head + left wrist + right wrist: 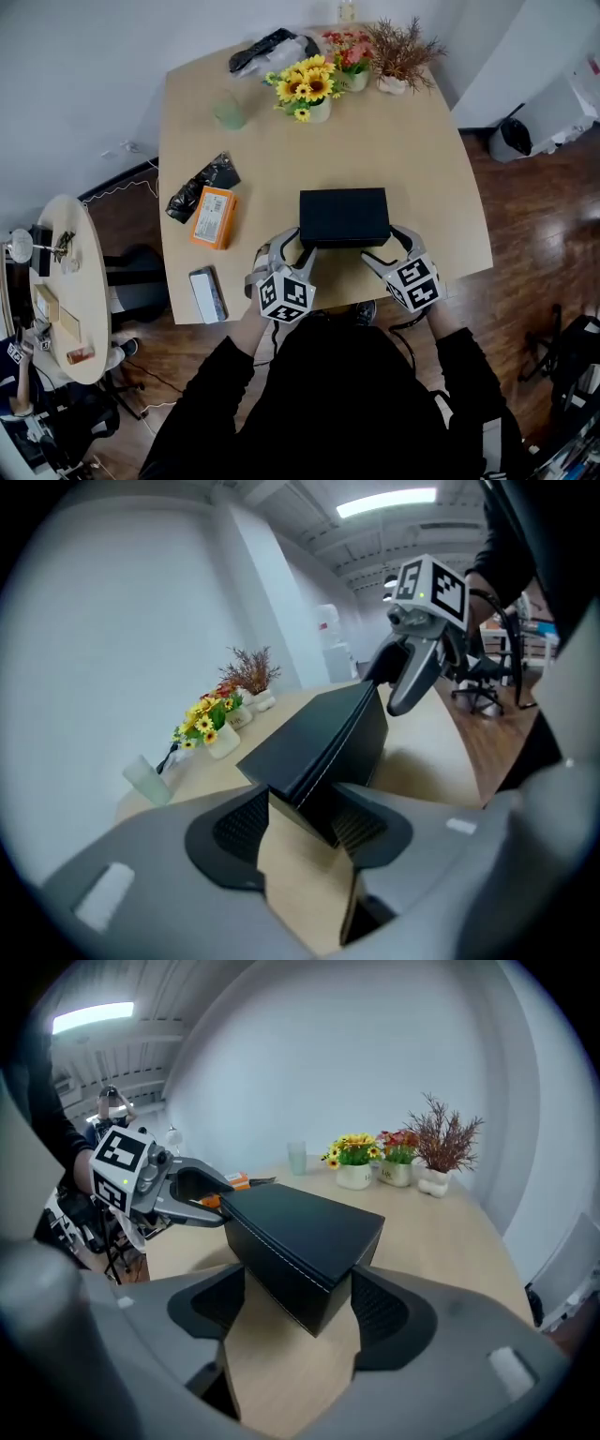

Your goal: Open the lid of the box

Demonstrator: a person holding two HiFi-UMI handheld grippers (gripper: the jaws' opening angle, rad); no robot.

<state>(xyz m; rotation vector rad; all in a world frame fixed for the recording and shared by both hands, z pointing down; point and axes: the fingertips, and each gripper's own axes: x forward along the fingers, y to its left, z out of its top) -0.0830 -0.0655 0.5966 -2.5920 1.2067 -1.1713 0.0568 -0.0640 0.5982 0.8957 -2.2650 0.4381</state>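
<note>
A black rectangular box (343, 217) with its lid down lies on the wooden table (412, 150), close to the near edge. My left gripper (296, 246) is at the box's near left corner. In the left gripper view the box (323, 733) sits between the pads, which press on that corner (298, 822). My right gripper (386, 244) is at the near right corner. In the right gripper view the box (300, 1232) pokes between the spread jaws (298, 1302), and the pads stand just off its sides.
To the left of the box lie an orange packet (214, 217), a black pouch (202, 186) and a grey device (207, 292). Flower pots (307, 89), a dried plant (401, 52) and a green cup (230, 112) stand at the far side. A round side table (66, 291) is on the left.
</note>
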